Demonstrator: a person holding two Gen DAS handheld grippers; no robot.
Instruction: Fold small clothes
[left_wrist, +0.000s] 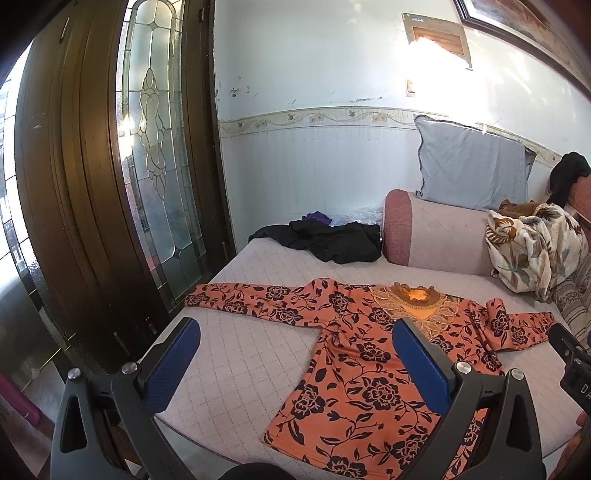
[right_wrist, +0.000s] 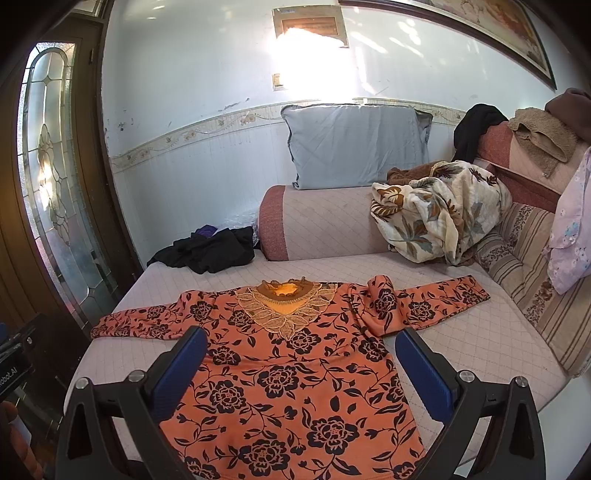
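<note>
We see an orange long-sleeved top with a black rose print and a tan lace collar (right_wrist: 280, 369) spread flat, front up, on a pale pink quilted daybed cover (right_wrist: 461, 332). Both sleeves are stretched out sideways; the sleeve on the right in the right wrist view has a bunched fold of cloth standing up near the shoulder. The hem lies toward us, near the front edge of the cover.

The left gripper (left_wrist: 295, 362), black frame with blue pads, hovers above the top's left side, fingers spread wide and gripping nothing. In its view one blue pad (left_wrist: 173, 365) sits over bare cover, the other over the printed chest. The right gripper (right_wrist: 299, 365) hovers over the lower body of the top, fingers likewise wide apart, nothing between them.

At the left edge of the right wrist view we catch part of the other device, with white lettering that reads partly "obot.AI" (right_wrist: 8, 374). At the right edge of the left wrist view, a black housing shows letters "DA" (left_wrist: 585, 387), the rest cut off.

Behind the top: a crumpled black garment (right_wrist: 210, 251) with a bit of purple cloth at the back corner, a pink bolster cushion (right_wrist: 314, 221), a light blue pillow (right_wrist: 354, 144) against the wall, a cream leaf-print blanket (right_wrist: 439, 210) in a heap, and a dark wood door with leaded glass (left_wrist: 155, 147) on the left. A framed notice on the wall (right_wrist: 310, 22) is washed out by glare, unreadable.
</note>
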